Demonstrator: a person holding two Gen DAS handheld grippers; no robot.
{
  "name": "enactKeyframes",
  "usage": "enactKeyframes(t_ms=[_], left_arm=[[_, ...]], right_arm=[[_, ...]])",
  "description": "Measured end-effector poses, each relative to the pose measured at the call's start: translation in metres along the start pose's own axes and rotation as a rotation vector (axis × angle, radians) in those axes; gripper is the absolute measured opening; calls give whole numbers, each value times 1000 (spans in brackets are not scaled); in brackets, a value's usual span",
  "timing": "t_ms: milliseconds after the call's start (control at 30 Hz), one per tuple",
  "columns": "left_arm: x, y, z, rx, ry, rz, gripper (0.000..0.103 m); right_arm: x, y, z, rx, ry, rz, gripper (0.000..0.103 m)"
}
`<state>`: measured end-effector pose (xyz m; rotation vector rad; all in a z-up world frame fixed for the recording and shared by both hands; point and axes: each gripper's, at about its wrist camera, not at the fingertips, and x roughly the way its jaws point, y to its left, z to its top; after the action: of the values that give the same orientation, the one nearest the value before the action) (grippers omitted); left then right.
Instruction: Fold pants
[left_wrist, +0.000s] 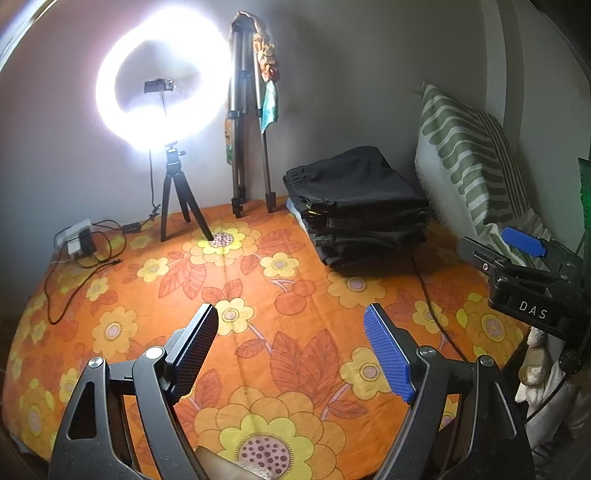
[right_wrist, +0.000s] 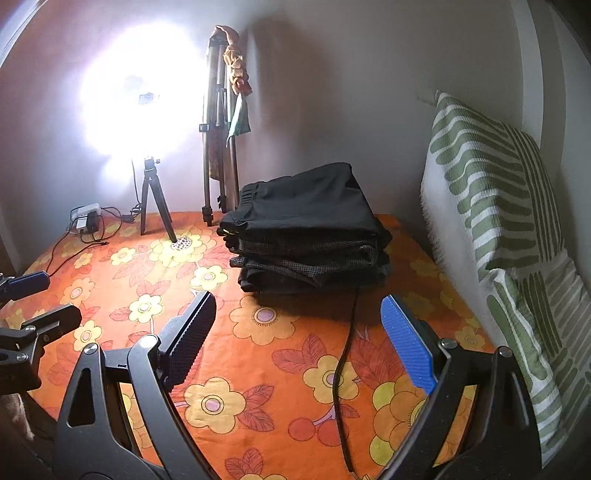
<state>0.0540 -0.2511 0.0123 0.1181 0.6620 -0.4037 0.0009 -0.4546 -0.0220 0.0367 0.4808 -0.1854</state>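
Note:
A stack of folded dark pants (left_wrist: 354, 206) (right_wrist: 306, 229) rests on the orange flowered bedsheet (left_wrist: 258, 295) (right_wrist: 258, 350), near the back wall. My left gripper (left_wrist: 291, 325) hovers open over bare sheet in front of the stack, nothing between its fingers. My right gripper (right_wrist: 299, 317) also stands open and empty, just short of the stack's front edge. In the left wrist view the right gripper (left_wrist: 524, 258) shows at the right edge, beside the stack. Part of the left gripper (right_wrist: 33, 306) shows at the left edge of the right wrist view.
A lit ring light on a small tripod (left_wrist: 173, 192) (right_wrist: 151, 199) and a taller tripod (left_wrist: 247, 147) (right_wrist: 218, 147) stand at the back. A power strip with cables (left_wrist: 77, 240) (right_wrist: 86, 218) lies back left. A green striped pillow (left_wrist: 469, 158) (right_wrist: 502, 221) leans on the right. A black cable (right_wrist: 343, 365) crosses the sheet.

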Motion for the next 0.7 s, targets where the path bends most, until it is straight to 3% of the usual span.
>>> enactKeyframes(t_ms=[700], left_arm=[[-4, -6, -1, 2, -2, -10, 82]], right_arm=[[-3, 2, -2, 2, 4, 0, 93]])
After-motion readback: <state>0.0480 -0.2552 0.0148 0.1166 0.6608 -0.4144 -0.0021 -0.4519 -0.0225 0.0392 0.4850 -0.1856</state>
